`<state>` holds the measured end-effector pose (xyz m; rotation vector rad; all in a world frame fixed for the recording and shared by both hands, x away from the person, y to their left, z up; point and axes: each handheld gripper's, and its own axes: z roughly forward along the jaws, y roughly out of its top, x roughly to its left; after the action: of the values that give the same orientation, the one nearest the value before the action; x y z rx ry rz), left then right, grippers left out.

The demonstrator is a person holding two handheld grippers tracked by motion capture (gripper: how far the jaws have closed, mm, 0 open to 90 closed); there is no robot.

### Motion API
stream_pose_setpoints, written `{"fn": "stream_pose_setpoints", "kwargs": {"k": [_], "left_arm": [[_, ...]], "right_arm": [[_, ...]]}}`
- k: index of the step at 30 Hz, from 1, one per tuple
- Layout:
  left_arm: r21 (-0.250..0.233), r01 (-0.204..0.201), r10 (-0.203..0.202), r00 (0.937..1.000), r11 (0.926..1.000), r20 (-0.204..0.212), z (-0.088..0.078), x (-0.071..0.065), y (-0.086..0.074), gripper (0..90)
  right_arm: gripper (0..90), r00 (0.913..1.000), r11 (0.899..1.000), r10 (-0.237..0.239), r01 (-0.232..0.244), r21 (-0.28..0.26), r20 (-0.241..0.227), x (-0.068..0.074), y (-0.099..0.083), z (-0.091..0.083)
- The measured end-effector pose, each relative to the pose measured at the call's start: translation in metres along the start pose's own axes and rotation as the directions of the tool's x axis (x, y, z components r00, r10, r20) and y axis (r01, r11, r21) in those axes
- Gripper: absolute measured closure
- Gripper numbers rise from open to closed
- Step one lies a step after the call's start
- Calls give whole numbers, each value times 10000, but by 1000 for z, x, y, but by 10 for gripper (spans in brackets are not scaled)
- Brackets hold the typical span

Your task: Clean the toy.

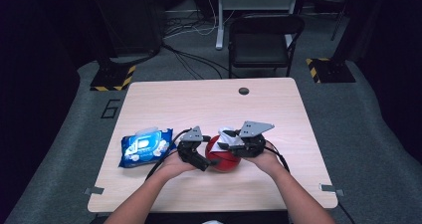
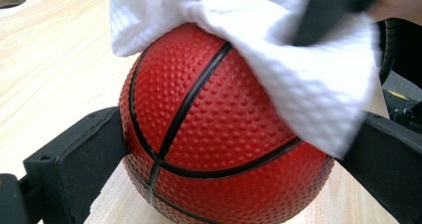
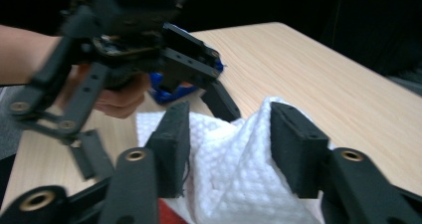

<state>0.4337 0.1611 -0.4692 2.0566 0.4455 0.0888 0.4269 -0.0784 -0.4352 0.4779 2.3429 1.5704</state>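
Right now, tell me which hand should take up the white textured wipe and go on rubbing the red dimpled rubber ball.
Right. The right claw already straddles the white textured wipe with its jaws apart, so it only needs to close. The left claw is clamped on the red dimpled rubber ball, steadying it.

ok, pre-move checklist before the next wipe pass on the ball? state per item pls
1. Red ball clamped: ok. The left gripper has a jaw pressed against each side of it in the left gripper view.
2. Ball seated on the table: ok, it rests on the wood.
3. White wipe on the ball: ok, draped over its top and one side.
4. Right gripper gripping the wipe: not ok. Its jaws stand apart, with a fold of wipe between them but not pinched.
5. Wipe free of the left gripper's jaws: cannot tell; its edge hangs down to one jaw.
6. Blue wipes pack out of the way: ok, it lies apart, beside the left hand.
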Motion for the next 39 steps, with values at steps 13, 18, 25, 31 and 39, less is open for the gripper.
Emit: {"fn": "stream_pose_setpoints", "kwargs": {"k": [13, 18, 25, 31, 39], "left_arm": [[42, 27, -27, 10000, 10000, -46, 1, 1, -1, 0], [310, 61, -58, 10000, 9995, -74, 5, 1, -5, 3], [249, 20, -20, 10000, 9997, -30, 5, -1, -2, 5], [-237, 263, -262, 9996, 9994, 43, 3, -1, 4, 4], [-287, 216, -212, 9996, 9994, 159, 5, 0, 10, 0]], "right_arm": [[745, 9350, 9360, 3517, -3519, 42, -460, -33, -11, 4], [763, 8892, 8893, 4555, -4567, -242, -430, -44, -22, -1], [804, 9061, 9046, 4224, -4230, -528, -217, -39, -27, -7], [809, 9333, 9324, 3591, -3589, -440, -24, -30, -22, -7], [821, 9410, 9402, 3383, -3378, -435, 43, -25, -20, -4]]}}
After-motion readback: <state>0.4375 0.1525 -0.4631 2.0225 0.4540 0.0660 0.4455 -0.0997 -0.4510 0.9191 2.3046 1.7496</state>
